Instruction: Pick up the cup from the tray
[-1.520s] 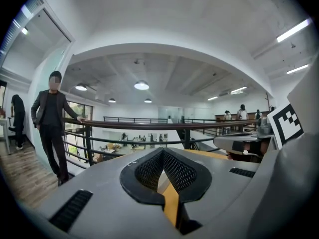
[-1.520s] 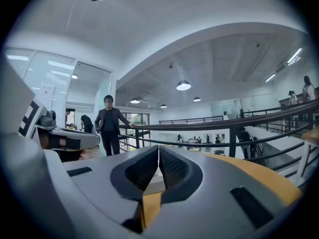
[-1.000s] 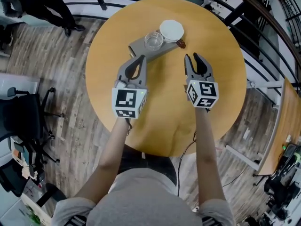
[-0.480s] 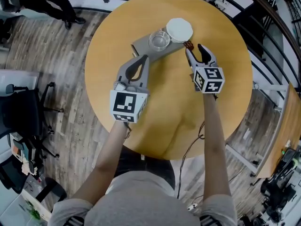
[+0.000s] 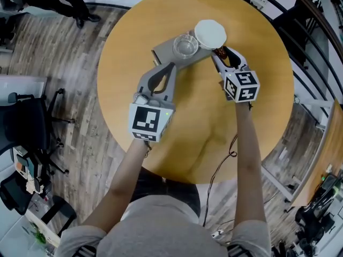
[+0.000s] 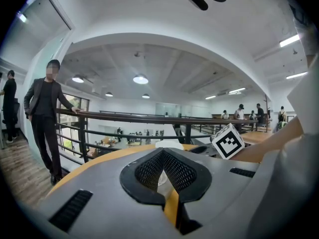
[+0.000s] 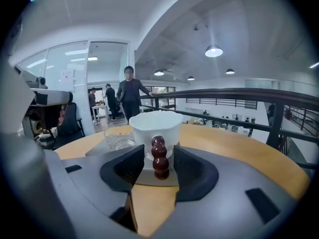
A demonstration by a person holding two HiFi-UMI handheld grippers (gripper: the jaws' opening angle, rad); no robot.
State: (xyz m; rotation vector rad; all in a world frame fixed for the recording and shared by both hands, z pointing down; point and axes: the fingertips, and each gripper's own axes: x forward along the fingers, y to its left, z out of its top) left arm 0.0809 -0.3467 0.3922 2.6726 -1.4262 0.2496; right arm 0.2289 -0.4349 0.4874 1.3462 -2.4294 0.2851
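Observation:
A white cup [image 5: 210,33] with a dark red beaded handle [image 5: 218,52] stands on a grey tray [image 5: 163,51], next to a clear glass [image 5: 186,45]. My right gripper [image 5: 222,56] is open at the cup's near side; its jaws have just been opening. In the right gripper view the handle [image 7: 160,156] stands between the pads [image 7: 128,167] without touching either, with the cup [image 7: 155,125] and glass [image 7: 118,136] behind. My left gripper [image 5: 171,66] is shut and empty, its tip just short of the tray's near edge. The left gripper view shows its joined jaws [image 6: 163,157].
The tray sits at the far side of a round wooden table [image 5: 198,116]. A black railing [image 5: 300,15] curves round behind the table. An office chair [image 5: 27,133] stands on the floor at left. A person [image 6: 45,113] leans on the railing.
My right gripper has moved forward and down to the cup, and its jaws have spread to either side of the handle. The left gripper has stayed almost still.

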